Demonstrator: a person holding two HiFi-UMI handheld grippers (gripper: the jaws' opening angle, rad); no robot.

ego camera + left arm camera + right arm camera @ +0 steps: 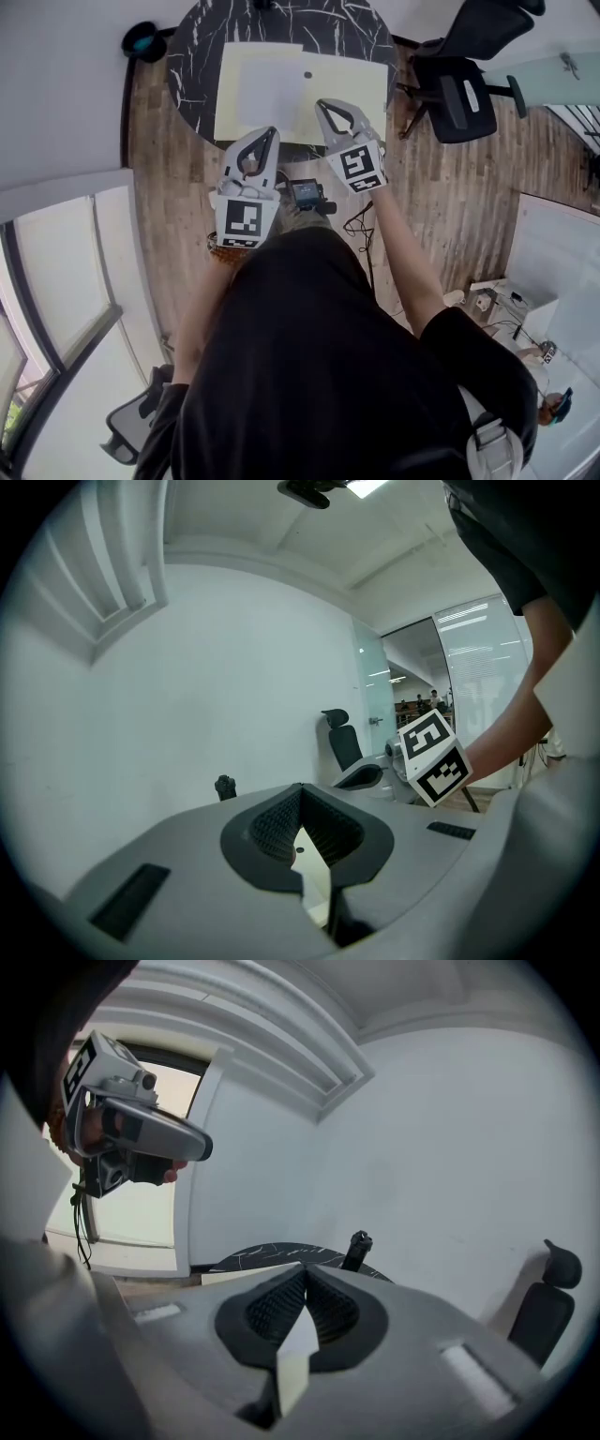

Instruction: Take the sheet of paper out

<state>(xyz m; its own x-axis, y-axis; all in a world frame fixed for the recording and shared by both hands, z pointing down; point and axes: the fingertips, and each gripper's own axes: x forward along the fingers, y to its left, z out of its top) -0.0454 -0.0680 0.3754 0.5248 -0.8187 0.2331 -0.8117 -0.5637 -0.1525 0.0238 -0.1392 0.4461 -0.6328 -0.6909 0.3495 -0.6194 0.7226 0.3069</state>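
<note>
Round black marble counter (192, 56) carries a white paper sheet (267, 89) in a pale yellow folder (356, 80). Left gripper (272, 132) and right gripper (322, 104): jaws together, empty. Step: approach; next, open jaws.

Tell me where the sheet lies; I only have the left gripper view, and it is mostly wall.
Observer: Head view: the white sheet shows as a paler rectangle on the left half of a pale yellow folder, flat on the round dark table.
Operator: Is the right gripper holding anything?
Observer: No; the right gripper has its jaws together, empty.
Operator: How am I lined up?
Observer: From above, the left gripper points at the sheet's near edge.
</note>
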